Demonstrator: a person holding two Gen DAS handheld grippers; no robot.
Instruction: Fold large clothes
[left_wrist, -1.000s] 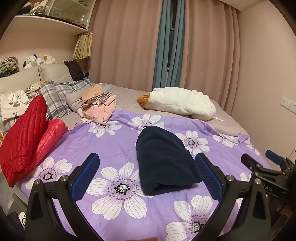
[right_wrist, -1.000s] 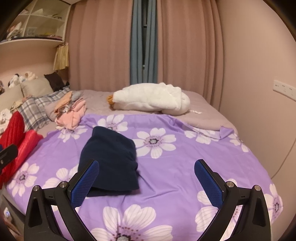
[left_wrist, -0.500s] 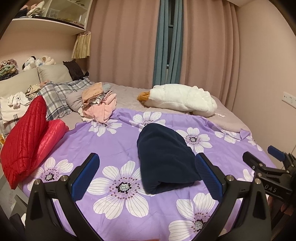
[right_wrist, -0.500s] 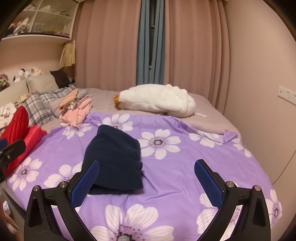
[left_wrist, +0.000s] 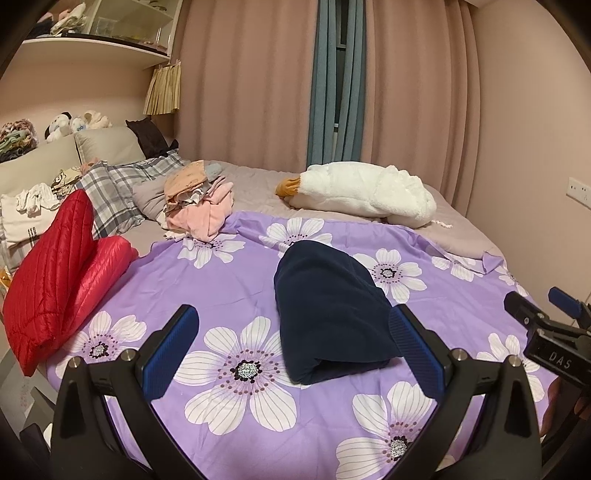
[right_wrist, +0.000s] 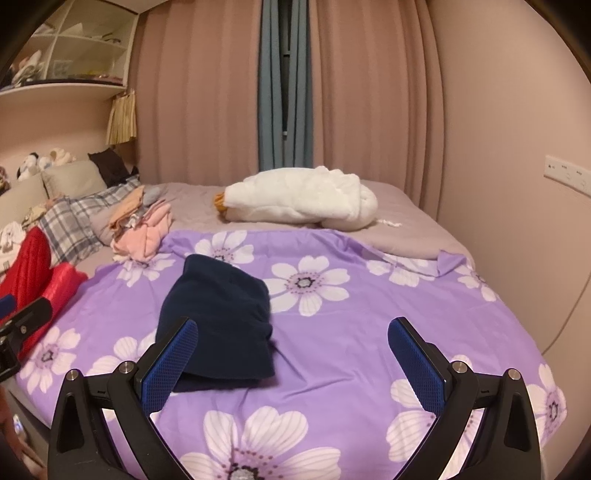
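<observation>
Left gripper (left_wrist: 291, 334) wide, empty; right gripper (right_wrist: 291, 343) wide, empty | your navy garment (left_wrist: 328, 314) lies folded on floral sheet (left_wrist: 229, 266); judged finished, so nothing held

A folded garment (left_wrist: 328, 306) lies near the middle of the sheet (left_wrist: 229, 280) spread over the bed (left_wrist: 255, 184). Behind it, toward the curtains (left_wrist: 258, 81), rests a plush toy (left_wrist: 362, 192). To the left of that sits a clothes pile (left_wrist: 195, 206), its front edge on the sheet, with pillows (left_wrist: 110, 184) further left. A quilted jacket (left_wrist: 59, 273) lies at the bed's left edge. Above the headboard, what may be soft toys (left_wrist: 74, 122) sit under a shelf (left_wrist: 92, 51).
</observation>
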